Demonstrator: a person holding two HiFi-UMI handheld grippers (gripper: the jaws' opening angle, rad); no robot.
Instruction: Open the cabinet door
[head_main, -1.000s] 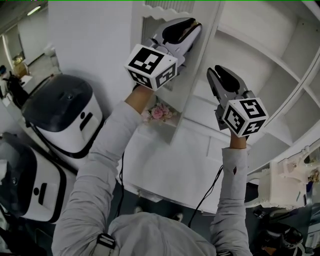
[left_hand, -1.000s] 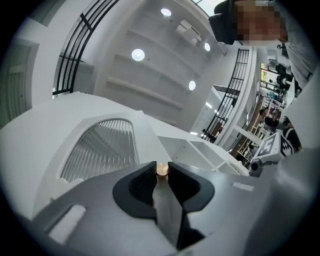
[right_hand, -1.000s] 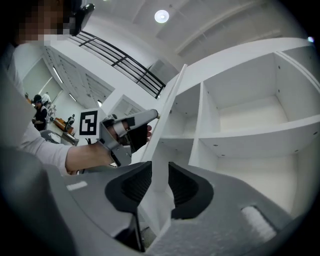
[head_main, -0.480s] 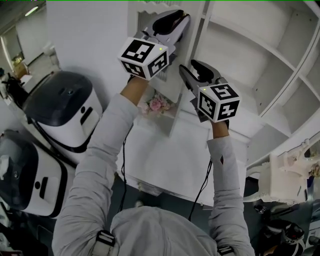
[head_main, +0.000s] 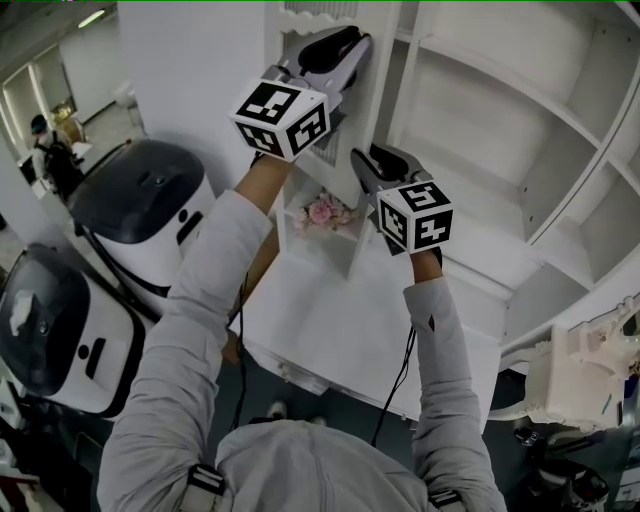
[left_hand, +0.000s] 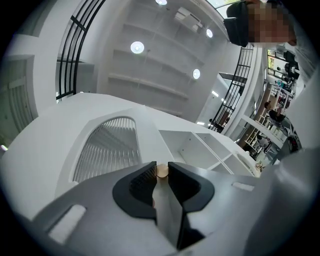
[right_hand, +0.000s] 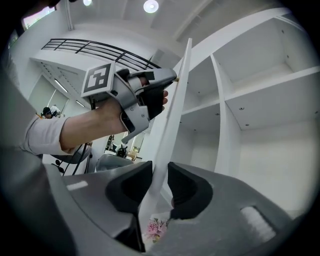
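Observation:
The white cabinet door (head_main: 385, 90), with an arched louvred panel (left_hand: 107, 147), stands ajar, its free edge toward me. My left gripper (head_main: 340, 50) is high on that edge and shut on it (left_hand: 162, 172), with a small tan knob (left_hand: 162, 170) showing between its fingertips. Lower down, my right gripper (head_main: 372, 160) straddles the same edge (right_hand: 175, 105). Its jaws have just been closing, and the door's edge fills the gap between its pads (right_hand: 160, 182). The right gripper view also shows the left gripper (right_hand: 170, 77) above.
Open white shelves (head_main: 520, 120) lie right of the door. Pink flowers (head_main: 322, 212) sit on a small shelf behind it. Two rounded white-and-black machines (head_main: 150, 215) (head_main: 50, 330) stand at the left. The white counter (head_main: 340, 330) is below.
My right gripper has moved left and down from in front of the shelves onto the door's edge, below the left gripper. The left gripper has kept its hold.

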